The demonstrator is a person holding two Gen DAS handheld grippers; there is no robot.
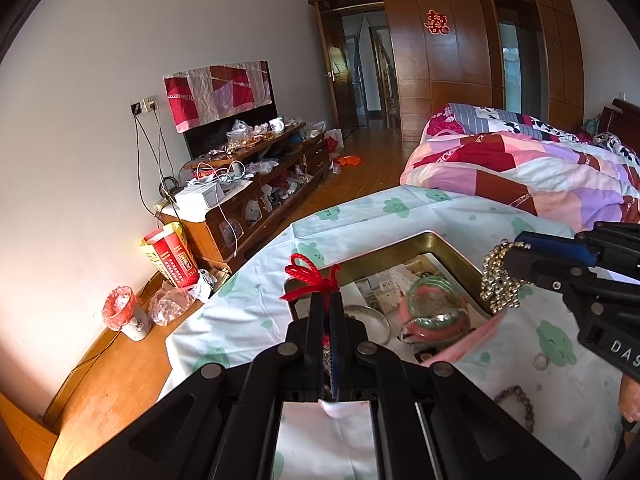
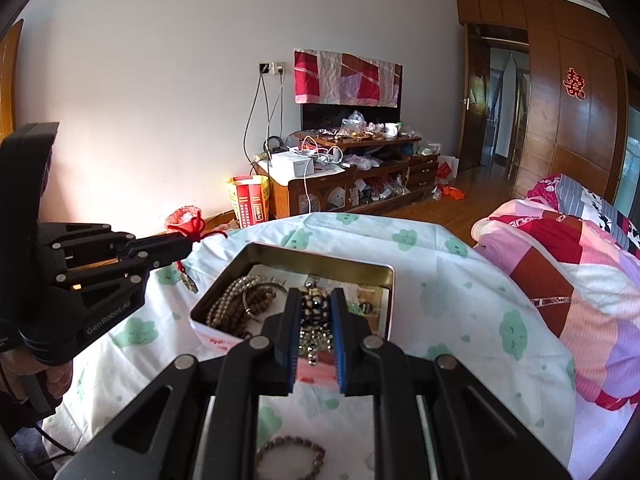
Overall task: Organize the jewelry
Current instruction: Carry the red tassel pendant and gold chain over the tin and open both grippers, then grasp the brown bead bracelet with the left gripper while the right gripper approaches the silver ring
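Observation:
A gold metal tin point(image 1: 452, 250) point(image 2: 320, 258) stands on the cloth-covered table and holds bangles point(image 1: 436, 312), brown bead strands point(image 2: 236, 308) and papers. My left gripper point(image 1: 329, 300) is shut on a red cord charm point(image 1: 310, 278), held above the tin's left side; it also shows in the right wrist view point(image 2: 188, 246). My right gripper point(image 2: 315, 300) is shut on a gold-and-dark bead necklace point(image 2: 314, 320), held above the tin's near edge; the beads hang from it in the left wrist view point(image 1: 498, 276).
A bead bracelet point(image 2: 290, 452) point(image 1: 520, 404) and a small ring point(image 1: 541, 361) lie on the white cloth with green clouds point(image 2: 460, 292). A quilt-covered bed point(image 1: 540, 168) is to the right. A cluttered TV cabinet point(image 2: 352, 176) stands by the far wall.

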